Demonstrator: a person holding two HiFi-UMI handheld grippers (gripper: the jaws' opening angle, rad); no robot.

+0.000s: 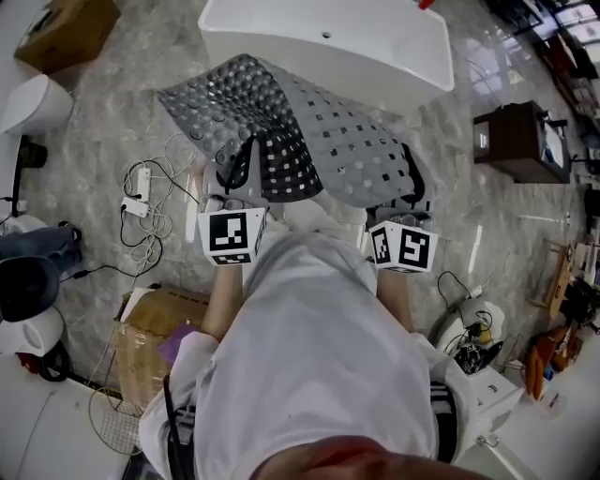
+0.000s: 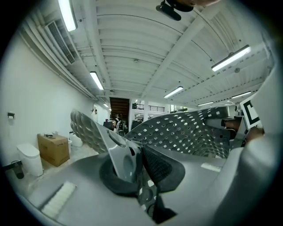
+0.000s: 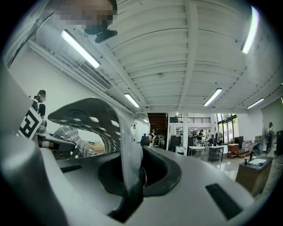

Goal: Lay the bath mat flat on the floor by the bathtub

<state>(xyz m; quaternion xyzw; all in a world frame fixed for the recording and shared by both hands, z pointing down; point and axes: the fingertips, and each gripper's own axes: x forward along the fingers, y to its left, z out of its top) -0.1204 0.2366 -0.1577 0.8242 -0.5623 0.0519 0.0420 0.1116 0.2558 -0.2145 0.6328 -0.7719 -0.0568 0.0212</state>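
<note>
A grey perforated bath mat (image 1: 319, 141) hangs in the air in front of the white bathtub (image 1: 328, 47), its left side folded over to show the suction-cup underside. My left gripper (image 1: 234, 178) is shut on the mat's near left edge; in the left gripper view the mat (image 2: 177, 132) rises out of that gripper (image 2: 137, 165). My right gripper (image 1: 410, 187) is shut on the near right edge, and the mat (image 3: 88, 119) curls up to the left from it (image 3: 132, 170) in the right gripper view.
A grey marble floor (image 1: 122, 103) lies below. White cables and a power strip (image 1: 141, 202) sit at the left, cardboard boxes (image 1: 66, 28) at far left and at near left (image 1: 150, 337). A dark cabinet (image 1: 520, 141) stands at the right.
</note>
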